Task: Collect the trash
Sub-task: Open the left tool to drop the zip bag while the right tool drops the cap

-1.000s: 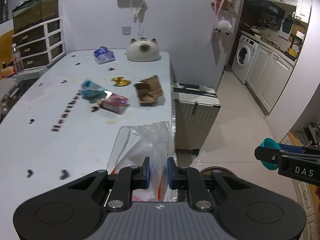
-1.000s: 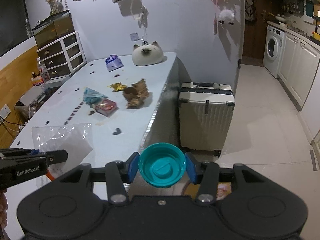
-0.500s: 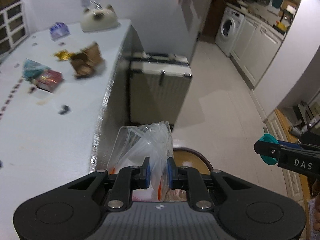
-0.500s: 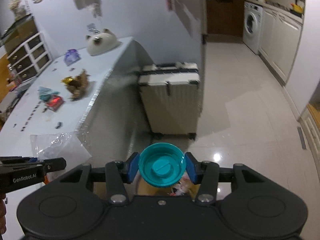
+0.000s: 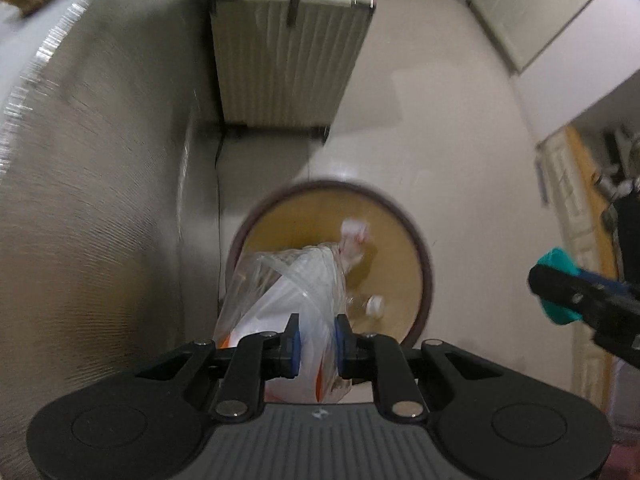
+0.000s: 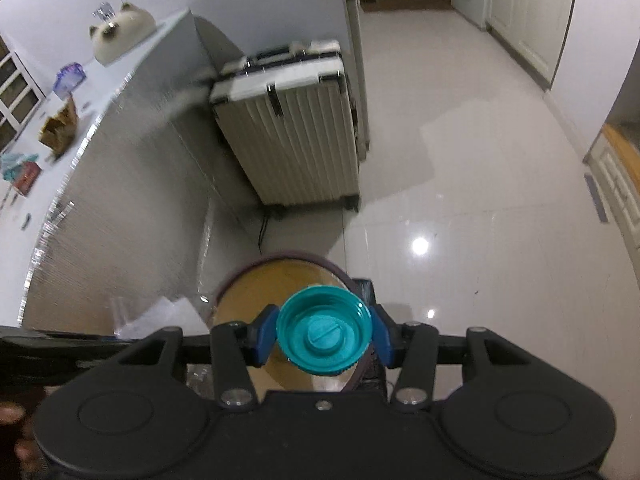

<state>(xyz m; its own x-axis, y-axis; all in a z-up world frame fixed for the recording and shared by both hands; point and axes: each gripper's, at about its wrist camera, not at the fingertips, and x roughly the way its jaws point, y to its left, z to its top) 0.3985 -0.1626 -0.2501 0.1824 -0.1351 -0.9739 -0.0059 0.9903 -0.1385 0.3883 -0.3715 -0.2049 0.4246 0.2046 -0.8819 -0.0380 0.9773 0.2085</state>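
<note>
Clear plastic bag [image 5: 294, 292], with white and orange contents showing through, was clamped between the blue pads of the left gripper [image 5: 316, 344] and hung directly over the open round bin [image 5: 426, 276], which had a dark rim and tan inside. A few small pale scraps lay at the bin's bottom, too blurred to identify. Teal cap [image 6: 323, 334], hollow side up, was pinched at its rim between both fingers of the right gripper [image 6: 323, 336], hovering over the near-right part of the bin rim [image 6: 280, 260]. From the left wrist view the right gripper [image 5: 560, 300] sat off to the right, past the bin's edge. Bin stood on the glossy tiled floor [image 6: 480, 200], just beside the table's silver side panel [image 6: 132, 220]. Ribbed cream suitcase [image 6: 288, 128] stood upright on the floor beyond the bin, against the table's end. Brown crumpled paper [image 6: 60, 128] and other litter lay near the table's edge.
</note>
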